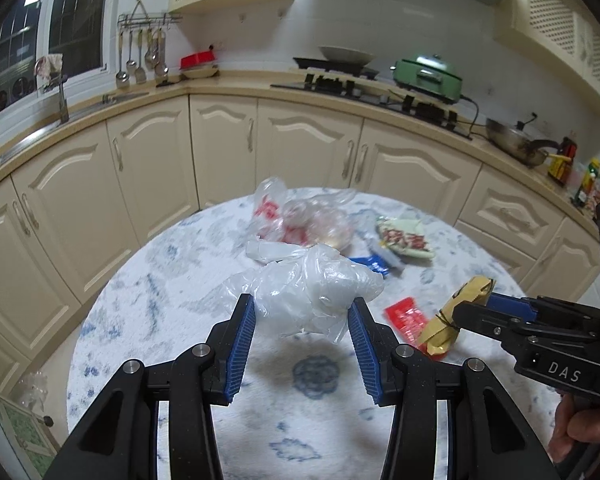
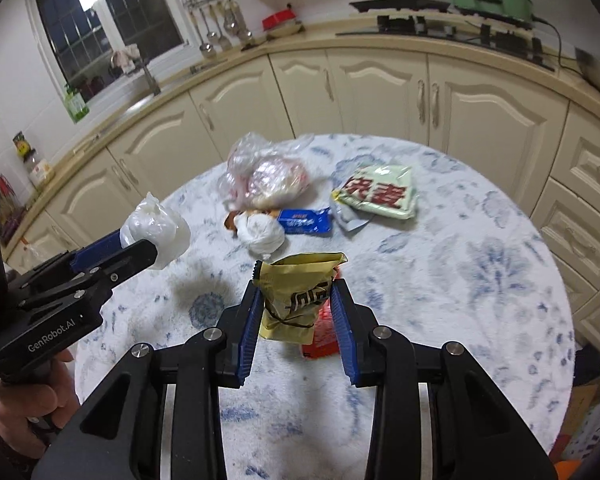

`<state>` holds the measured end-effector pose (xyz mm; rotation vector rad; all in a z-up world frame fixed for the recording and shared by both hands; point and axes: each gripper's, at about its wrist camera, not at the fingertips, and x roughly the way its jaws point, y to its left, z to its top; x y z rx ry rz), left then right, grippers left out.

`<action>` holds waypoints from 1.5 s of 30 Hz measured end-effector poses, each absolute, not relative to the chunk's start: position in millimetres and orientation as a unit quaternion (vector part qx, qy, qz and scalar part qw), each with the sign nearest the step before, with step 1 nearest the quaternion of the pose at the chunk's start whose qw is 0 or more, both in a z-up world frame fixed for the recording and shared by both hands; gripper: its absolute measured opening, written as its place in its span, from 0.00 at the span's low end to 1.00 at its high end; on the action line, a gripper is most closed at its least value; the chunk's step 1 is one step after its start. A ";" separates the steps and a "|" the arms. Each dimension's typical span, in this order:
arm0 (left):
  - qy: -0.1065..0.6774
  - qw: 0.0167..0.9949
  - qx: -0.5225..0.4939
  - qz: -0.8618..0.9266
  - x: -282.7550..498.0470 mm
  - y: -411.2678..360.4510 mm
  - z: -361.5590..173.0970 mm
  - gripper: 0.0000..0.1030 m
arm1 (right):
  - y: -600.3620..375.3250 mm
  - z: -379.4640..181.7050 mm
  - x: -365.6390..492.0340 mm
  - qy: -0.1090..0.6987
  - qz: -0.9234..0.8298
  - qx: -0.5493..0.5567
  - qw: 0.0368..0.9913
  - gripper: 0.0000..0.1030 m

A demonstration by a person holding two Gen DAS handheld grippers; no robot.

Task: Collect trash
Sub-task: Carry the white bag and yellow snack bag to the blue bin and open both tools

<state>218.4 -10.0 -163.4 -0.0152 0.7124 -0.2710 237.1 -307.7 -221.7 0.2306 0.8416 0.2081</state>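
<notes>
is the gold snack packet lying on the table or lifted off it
Lifted. The right claw pinches the gold packet between its blue pads, and the packet hangs above the table, over a red wrapper lying there.

We hold a gripper in each hand, both angled down and forward. Our left gripper point(image 1: 302, 312) has its blue-padded jaws pressed against the sides of a crumpled clear plastic bag point(image 1: 308, 292), which hangs clear of the surface below. Our right gripper point(image 2: 296, 304) pinches a gold packet point(image 2: 296, 296) upright between its pads. Our right hand point(image 1: 576, 432) wraps that gripper's handle; our left hand point(image 2: 32, 392) grips the other.
</notes>
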 end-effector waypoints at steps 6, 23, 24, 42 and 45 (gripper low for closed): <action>0.327 0.933 0.004 -0.149 201.1 -34.5 -143.6 0.42 | -329.6 -198.9 218.7 0.378 0.091 0.122 0.913 0.34; 0.273 0.917 0.056 -0.287 157.1 -180.3 -100.1 0.42 | -471.5 -136.8 122.8 0.294 -0.025 0.164 0.941 0.34; 0.271 0.912 0.061 -0.303 153.6 -195.0 -99.0 0.42 | -485.2 -135.8 113.1 0.290 -0.041 0.170 0.941 0.34; 0.351 0.810 0.122 -0.455 184.4 -391.5 -146.5 0.42 | -656.3 -209.7 22.4 0.325 -0.213 0.257 0.885 0.34; 0.386 0.790 0.131 -0.459 212.6 -424.6 -163.4 0.42 | -673.3 -241.9 21.8 0.345 -0.219 0.279 0.869 0.34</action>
